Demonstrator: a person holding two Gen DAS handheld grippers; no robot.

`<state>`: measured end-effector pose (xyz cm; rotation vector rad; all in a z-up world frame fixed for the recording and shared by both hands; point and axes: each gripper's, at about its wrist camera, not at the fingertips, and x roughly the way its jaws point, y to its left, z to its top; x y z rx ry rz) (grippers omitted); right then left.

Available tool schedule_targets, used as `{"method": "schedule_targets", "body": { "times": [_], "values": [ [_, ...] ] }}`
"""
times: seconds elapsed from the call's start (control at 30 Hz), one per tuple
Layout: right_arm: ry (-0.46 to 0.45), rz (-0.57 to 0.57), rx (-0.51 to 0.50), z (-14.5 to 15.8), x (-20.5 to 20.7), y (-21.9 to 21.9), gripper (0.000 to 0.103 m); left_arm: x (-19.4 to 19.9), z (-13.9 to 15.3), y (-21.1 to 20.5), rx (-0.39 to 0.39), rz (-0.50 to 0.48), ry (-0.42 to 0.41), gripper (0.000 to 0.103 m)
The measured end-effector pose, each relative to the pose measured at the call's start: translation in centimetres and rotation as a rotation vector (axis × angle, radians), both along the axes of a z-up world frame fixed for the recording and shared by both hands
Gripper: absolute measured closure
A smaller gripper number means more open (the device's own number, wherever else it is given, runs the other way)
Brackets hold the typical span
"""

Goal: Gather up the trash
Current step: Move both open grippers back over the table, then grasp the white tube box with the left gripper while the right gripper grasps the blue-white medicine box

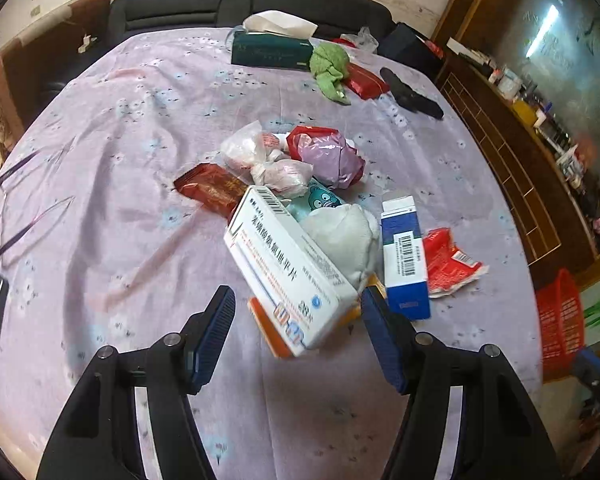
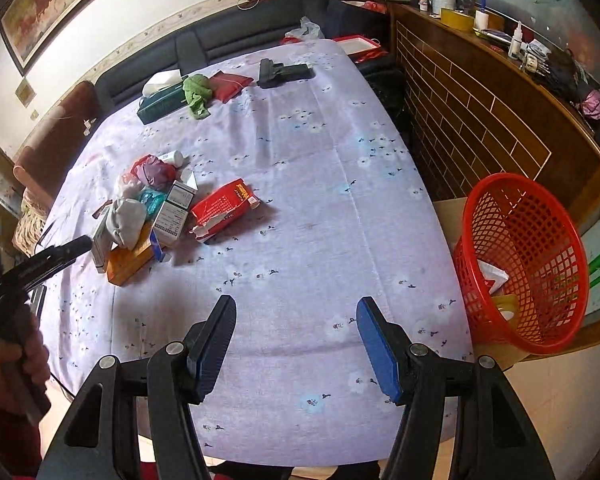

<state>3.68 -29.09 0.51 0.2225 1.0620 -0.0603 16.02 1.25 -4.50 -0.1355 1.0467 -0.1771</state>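
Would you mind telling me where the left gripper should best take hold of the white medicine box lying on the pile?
Probably across the short width of the white box near its closest end, coming from above. That end juts free off the orange box, and the open left gripper looks wide enough to span it. The far end is crowded by the white cloth and wrappers.

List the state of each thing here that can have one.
Left claw: open, empty, over the trash pile.
Right claw: open, empty.
White medicine box: closed, tilted on the pile.
Blue-and-white box: top flap open.
Red basket: upright, some trash inside.
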Motion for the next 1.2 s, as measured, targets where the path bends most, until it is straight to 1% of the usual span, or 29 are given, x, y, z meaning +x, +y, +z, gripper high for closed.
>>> {"method": "schedule_targets", "body": {
  "times": [0.07, 0.13, 0.17, 0.3, 0.4, 0.47, 0.63, 0.8, 0.83, 0.97, 1.03, 1.13, 1.2],
  "values": [
    [0.002, -0.011, -0.002, 0.0, -0.2, -0.4, 0.036, 0.5, -0.7, -0.4, 0.025, -0.005, 0.009, 0.041],
    [0.003, -0.024, -0.007, 0.1, -0.4, -0.9, 0.036, 0.8, -1.1, -0.3, 0.024, -0.008, 0.011, 0.060],
    [0.002, -0.034, -0.008, 0.2, -0.5, -1.2, 0.036, 0.9, -1.4, -0.1, 0.024, -0.008, 0.024, 0.073],
    [0.003, -0.055, -0.003, 0.3, -0.8, -2.1, 0.036, 0.7, -1.5, 1.2, -0.005, 0.000, 0.029, 0.082],
    [0.005, -0.042, 0.007, 0.2, -0.6, -1.9, 0.036, 0.2, -1.4, 2.6, -0.038, 0.012, 0.025, 0.087],
    [0.006, -0.018, 0.021, 0.2, -0.3, -1.3, 0.036, -0.1, -1.5, 3.4, -0.045, 0.018, 0.028, 0.090],
    [0.004, 0.080, 0.039, 0.6, 1.6, 1.4, 0.036, -0.9, -2.0, 5.1, -0.053, 0.027, 0.036, 0.091],
    [0.037, 0.146, 0.128, 0.1, 5.0, 4.5, 0.036, -1.6, -2.7, 6.0, -0.033, -0.006, 0.042, 0.090],
    [0.047, 0.152, 0.158, -0.3, 6.2, 5.2, 0.036, -1.7, -2.8, 6.1, -0.028, -0.014, 0.045, 0.090],
    [0.084, 0.156, 0.218, -2.0, 9.6, 7.8, 0.036, -1.5, -3.1, 6.2, -0.013, -0.043, 0.054, 0.090],
    [0.112, 0.145, 0.254, -3.3, 11.5, 9.1, 0.036, -1.2, -3.1, 6.2, -0.012, -0.049, 0.054, 0.090],
    [0.147, 0.117, 0.310, -4.9, 13.7, 10.2, 0.036, -0.4, -3.4, 6.7, -0.022, -0.053, 0.069, 0.089],
    [0.164, 0.103, 0.318, -5.6, 14.8, 10.7, 0.036, 0.1, -3.6, 6.9, -0.036, -0.054, 0.084, 0.088]
  ]
}}
